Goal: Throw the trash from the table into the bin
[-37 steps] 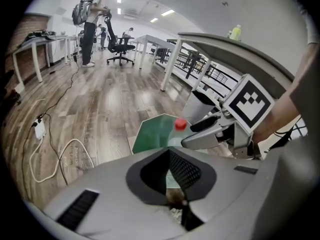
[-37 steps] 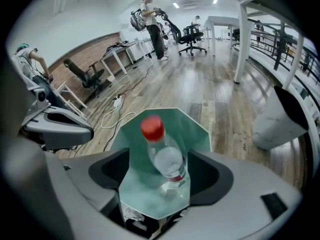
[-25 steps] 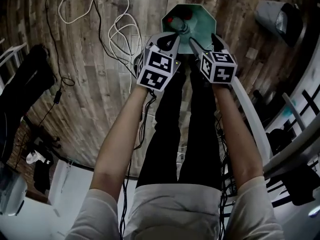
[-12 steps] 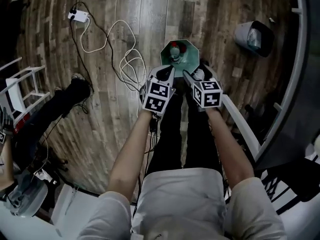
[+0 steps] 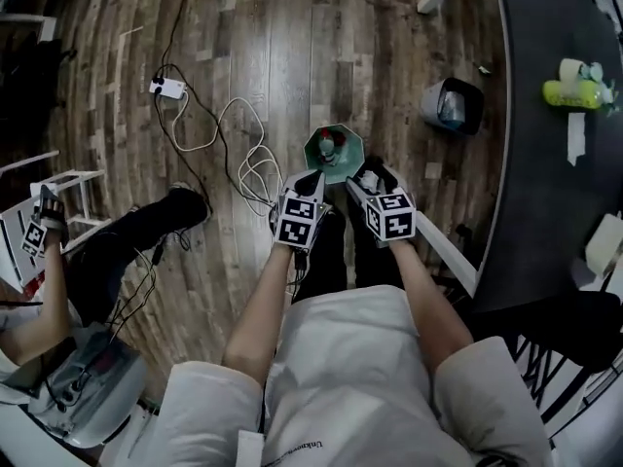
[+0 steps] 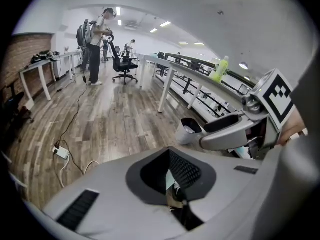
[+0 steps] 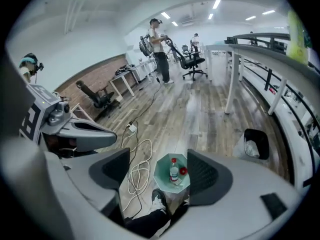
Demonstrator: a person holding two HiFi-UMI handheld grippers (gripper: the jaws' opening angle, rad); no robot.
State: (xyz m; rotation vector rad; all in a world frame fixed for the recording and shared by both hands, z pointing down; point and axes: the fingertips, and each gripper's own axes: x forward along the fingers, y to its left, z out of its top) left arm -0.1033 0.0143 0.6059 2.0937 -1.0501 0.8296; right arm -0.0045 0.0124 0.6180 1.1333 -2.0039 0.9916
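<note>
The teal bin (image 5: 333, 152) stands on the wood floor by my feet, with a clear bottle (image 7: 174, 174) and a red cap inside. My right gripper (image 5: 362, 177) hangs just right of the bin, and its jaws are open and empty; between them the bin (image 7: 172, 173) shows. My left gripper (image 5: 310, 179) hovers at the bin's near-left rim. In the left gripper view (image 6: 172, 176) its jaws meet in a point, with only a thin pale sliver at the seam. On the black table (image 5: 545, 183) lie a yellow-green bottle (image 5: 574, 92) and a white strip (image 5: 575, 139).
A grey wastebasket (image 5: 453, 105) sits between the bin and the table. White cable loops (image 5: 248, 163) and a power strip (image 5: 167, 88) lie on the floor at left. Another person (image 5: 117, 251) sits at far left. More people and chairs stand down the room (image 6: 95, 44).
The head view has pulled back and up, so the bin looks smaller and the table has come into sight. Both grippers have drawn away from over the bin toward my body.
</note>
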